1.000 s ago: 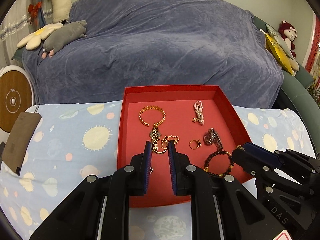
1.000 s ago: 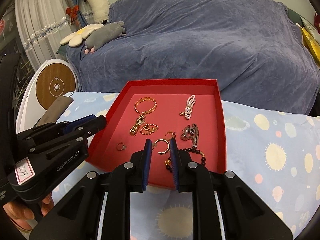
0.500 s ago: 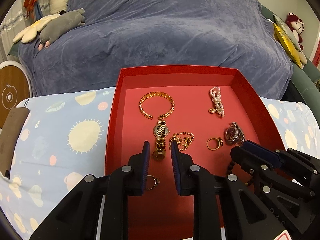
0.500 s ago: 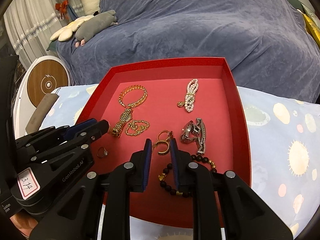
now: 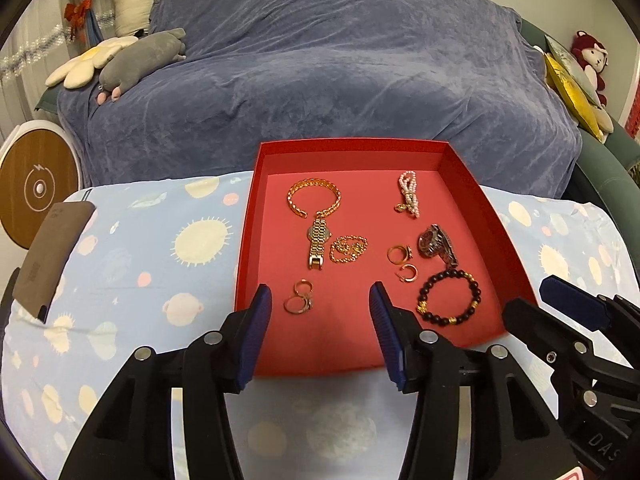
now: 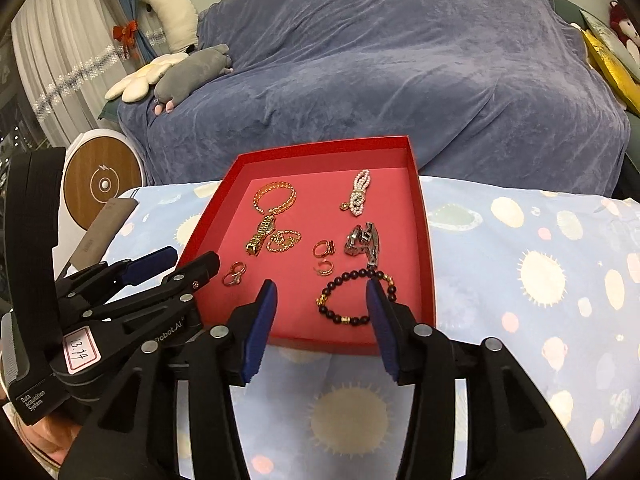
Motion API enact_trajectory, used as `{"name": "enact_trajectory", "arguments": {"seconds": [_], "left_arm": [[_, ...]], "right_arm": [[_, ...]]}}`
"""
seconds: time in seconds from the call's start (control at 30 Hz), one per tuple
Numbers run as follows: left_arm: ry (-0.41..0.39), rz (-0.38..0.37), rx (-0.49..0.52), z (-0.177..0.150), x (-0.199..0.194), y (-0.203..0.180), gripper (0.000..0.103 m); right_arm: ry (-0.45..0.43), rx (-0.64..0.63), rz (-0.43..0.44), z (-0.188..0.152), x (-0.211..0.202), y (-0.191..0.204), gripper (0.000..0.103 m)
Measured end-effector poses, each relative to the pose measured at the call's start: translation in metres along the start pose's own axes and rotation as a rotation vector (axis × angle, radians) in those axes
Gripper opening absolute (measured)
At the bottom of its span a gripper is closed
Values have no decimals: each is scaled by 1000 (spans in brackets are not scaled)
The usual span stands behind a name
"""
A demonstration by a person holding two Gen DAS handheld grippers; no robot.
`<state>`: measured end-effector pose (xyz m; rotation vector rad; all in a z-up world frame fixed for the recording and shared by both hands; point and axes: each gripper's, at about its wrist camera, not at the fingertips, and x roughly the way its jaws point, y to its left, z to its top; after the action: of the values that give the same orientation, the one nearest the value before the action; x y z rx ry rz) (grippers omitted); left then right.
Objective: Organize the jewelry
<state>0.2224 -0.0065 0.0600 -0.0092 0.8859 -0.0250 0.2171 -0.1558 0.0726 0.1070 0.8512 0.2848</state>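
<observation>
One red tray (image 5: pixel 488 216) sits on a planet-print cloth (image 5: pixel 132 264), before a sofa under a blue-grey throw (image 5: pixel 320 60).

Contents counted, nine pieces:
- one gold chain bracelet (image 5: pixel 314 197)
- one gold watch (image 5: pixel 319 242)
- one fine gold chain (image 5: pixel 348 249), bunched
- one pearl bracelet (image 5: pixel 409 198)
- one steel watch (image 5: pixel 436 243), on its side
- one dark bead bracelet (image 5: pixel 448 298)
- one gold ring (image 5: pixel 400 254)
- one gold hoop earring (image 5: pixel 408 272)
- one ring cluster (image 5: pixel 299 299) at near left; whether one ring or two cannot be made out.

Left gripper (image 5: pixel 320 320): jaws wide, holding nothing, over the tray's near edge. Right gripper (image 6: pixel 322 312): jaws wide, holding nothing; its right finger overlaps the bead bracelet, contact not determinable. In the left wrist view the right gripper is cut off at the frame edge.
</observation>
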Motion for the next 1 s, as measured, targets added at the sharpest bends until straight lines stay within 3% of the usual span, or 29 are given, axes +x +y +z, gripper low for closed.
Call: {"name": "enact_trajectory", "arguments": {"seconds": [0.3, 0.5, 0.77, 1.0], "left_arm": [[-18, 21, -16, -54, -54, -5, 73], [13, 24, -49, -82, -65, -1, 74], [22, 46, -33, -91, -61, -2, 79], [48, 40, -38, -93, -54, 0, 80]], "right_arm": [[-35, -69, -72, -51, -53, 13, 66], [-35, -33, -84, -76, -68, 12, 74], [-41, -58, -129, -83, -60, 17, 86], [-28, -36, -141, -88, -53, 13, 89]]}}
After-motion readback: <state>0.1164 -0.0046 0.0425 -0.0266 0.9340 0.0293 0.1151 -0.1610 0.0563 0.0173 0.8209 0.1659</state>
